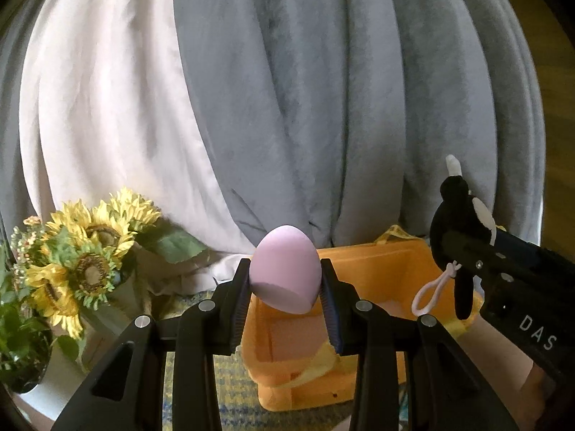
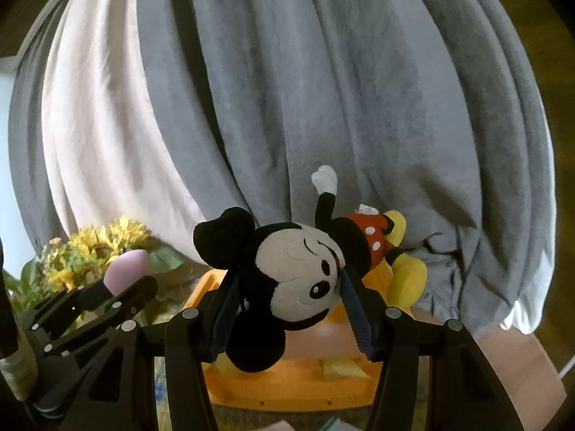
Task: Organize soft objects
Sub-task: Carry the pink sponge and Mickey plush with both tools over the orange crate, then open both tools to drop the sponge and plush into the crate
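Note:
My left gripper is shut on a pink egg-shaped sponge, held up in front of an orange bin. The same sponge and left gripper show at the lower left of the right wrist view. My right gripper is shut on the head of a black, white and red mouse plush toy, which lies sideways above the orange bin. In the left wrist view that plush toy appears at the right edge, seen from behind with a white loop hanging, in the right gripper.
Grey curtains and a white sheer curtain hang behind the bin. A bunch of artificial sunflowers stands at the left. A patterned cloth lies under the bin. A person's forearm shows at the lower right.

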The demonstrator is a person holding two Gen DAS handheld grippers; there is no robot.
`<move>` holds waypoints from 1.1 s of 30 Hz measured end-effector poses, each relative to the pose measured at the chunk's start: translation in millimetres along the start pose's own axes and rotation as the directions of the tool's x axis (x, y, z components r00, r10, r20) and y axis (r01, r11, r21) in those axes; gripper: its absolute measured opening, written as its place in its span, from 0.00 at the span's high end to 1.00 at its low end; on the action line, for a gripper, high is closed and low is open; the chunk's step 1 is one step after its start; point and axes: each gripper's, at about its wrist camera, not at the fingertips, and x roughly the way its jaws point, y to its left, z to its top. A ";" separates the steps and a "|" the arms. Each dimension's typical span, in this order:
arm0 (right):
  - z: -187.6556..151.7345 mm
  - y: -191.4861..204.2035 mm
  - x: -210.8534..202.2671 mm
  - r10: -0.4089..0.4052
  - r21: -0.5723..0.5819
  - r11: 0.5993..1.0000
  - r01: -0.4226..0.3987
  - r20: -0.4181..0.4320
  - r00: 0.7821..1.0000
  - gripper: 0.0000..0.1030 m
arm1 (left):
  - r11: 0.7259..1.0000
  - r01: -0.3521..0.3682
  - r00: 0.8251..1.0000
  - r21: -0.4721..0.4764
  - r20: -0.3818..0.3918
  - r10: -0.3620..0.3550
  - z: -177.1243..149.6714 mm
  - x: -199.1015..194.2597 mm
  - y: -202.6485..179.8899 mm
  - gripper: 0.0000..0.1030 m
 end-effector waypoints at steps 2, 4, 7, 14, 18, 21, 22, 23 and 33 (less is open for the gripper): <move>1.1 0.9 12.8 0.002 0.004 1.000 -0.002 -0.010 1.000 0.45 | 1.000 -0.003 1.000 0.004 -0.012 0.003 -0.9 12.7 1.7 0.65; 0.1 -0.1 27.0 0.004 0.012 1.000 -0.004 -0.026 1.000 0.45 | 1.000 -0.001 1.000 0.013 -0.029 0.001 -3.0 25.1 1.3 0.65; -2.9 -3.6 43.7 0.006 0.022 1.000 -0.005 -0.055 0.998 0.45 | 0.999 0.000 0.999 0.037 -0.050 0.002 -8.6 41.1 -1.9 0.65; -13.6 -9.0 79.1 -0.002 0.030 1.000 0.005 -0.124 0.992 0.45 | 0.999 0.018 0.991 0.040 -0.130 -0.013 -18.9 80.2 -1.4 0.65; -19.8 -11.6 95.5 -0.009 0.039 0.999 0.015 -0.159 0.987 0.42 | 0.998 0.026 0.986 0.054 -0.166 -0.017 -25.5 97.8 -3.7 0.61; -21.9 -14.0 102.4 -0.013 0.038 0.999 0.020 -0.176 0.984 0.25 | 0.998 0.031 0.982 0.047 -0.186 -0.022 -29.5 103.9 -6.0 0.46; -21.6 -14.7 102.0 -0.025 0.035 0.999 0.032 -0.169 0.985 0.25 | 0.998 0.033 0.982 0.044 -0.187 -0.024 -30.1 103.9 -6.6 0.46; -21.2 -14.3 100.5 -0.032 0.031 0.999 0.038 -0.162 0.986 0.25 | 0.998 0.033 0.982 0.044 -0.187 -0.024 -30.4 103.6 -7.4 0.44; -10.3 -26.1 74.2 -0.076 0.040 0.996 0.080 -0.107 0.991 0.22 | 0.999 0.035 0.991 0.025 -0.129 -0.031 -16.7 68.4 -9.0 0.30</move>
